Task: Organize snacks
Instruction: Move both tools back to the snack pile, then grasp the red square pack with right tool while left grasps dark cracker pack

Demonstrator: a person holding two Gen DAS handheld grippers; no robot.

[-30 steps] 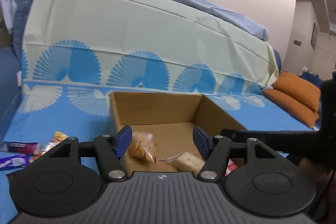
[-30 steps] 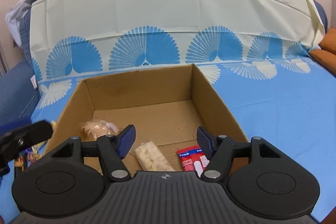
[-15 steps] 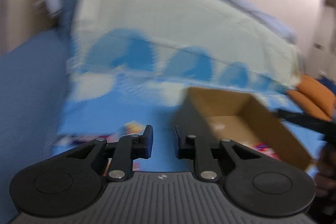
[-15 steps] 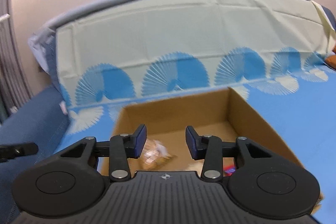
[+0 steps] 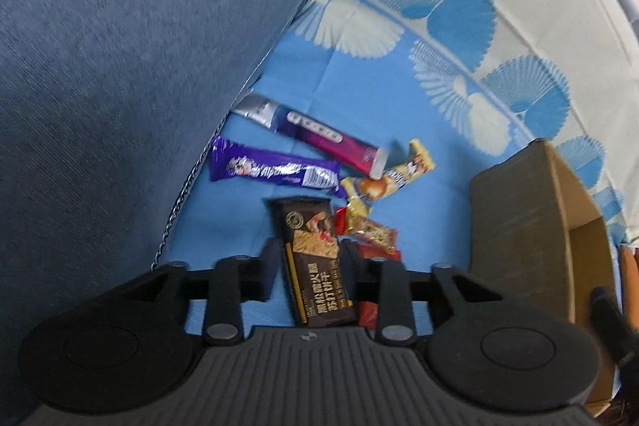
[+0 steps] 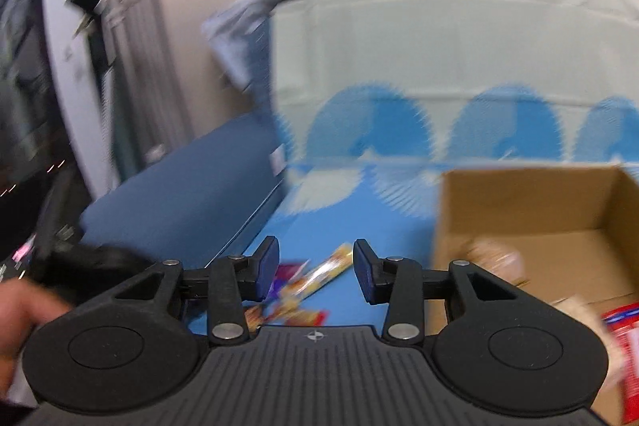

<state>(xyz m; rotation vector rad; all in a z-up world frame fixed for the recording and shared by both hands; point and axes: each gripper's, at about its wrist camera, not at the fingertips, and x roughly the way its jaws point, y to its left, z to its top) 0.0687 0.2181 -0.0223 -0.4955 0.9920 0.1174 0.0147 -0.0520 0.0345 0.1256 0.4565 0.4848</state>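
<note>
Pointing the left gripper [image 5: 309, 258] steeply down at the loose snacks on the blue fan-print sheet [image 5: 359, 74]. Straddling a dark brown biscuit packet [image 5: 315, 266] with the jaws, which have just been opening: standing part-way apart, packet lying lengthwise in the gap, neither pad visibly pressing on it. Crowding in on the right of that packet, touching or overlapping it: a small heap of red and gold wrappers [image 5: 371, 230], partly hidden behind the right finger. Lying just beyond, crosswise: a purple chocolate bar [image 5: 271, 168], and behind that a long purple-to-red stick pack [image 5: 315, 136], its far end reaching the foot of a grey-blue cushion [image 5: 120, 66] filling the whole left side. Slanting between stick pack and wrapper heap: a yellow bun wrapper [image 5: 389, 178], its near end overlapping the heap. Standing to the right, near but apart from the loose snacks: the open cardboard box [image 5: 519, 226], its near wall facing the pile.

Holding the right gripper [image 6: 315, 266] more level, in a badly blurred view. Jaws having just been closing part-way, now standing apart with nothing between them, only the sheet and loose wrappers showing beyond the gap. Sitting inside the box, blurred: a pale bun pack [image 6: 495, 258] and a red packet [image 6: 623, 326]. Showing at the left edge: a hand [image 6: 16, 314].
</note>
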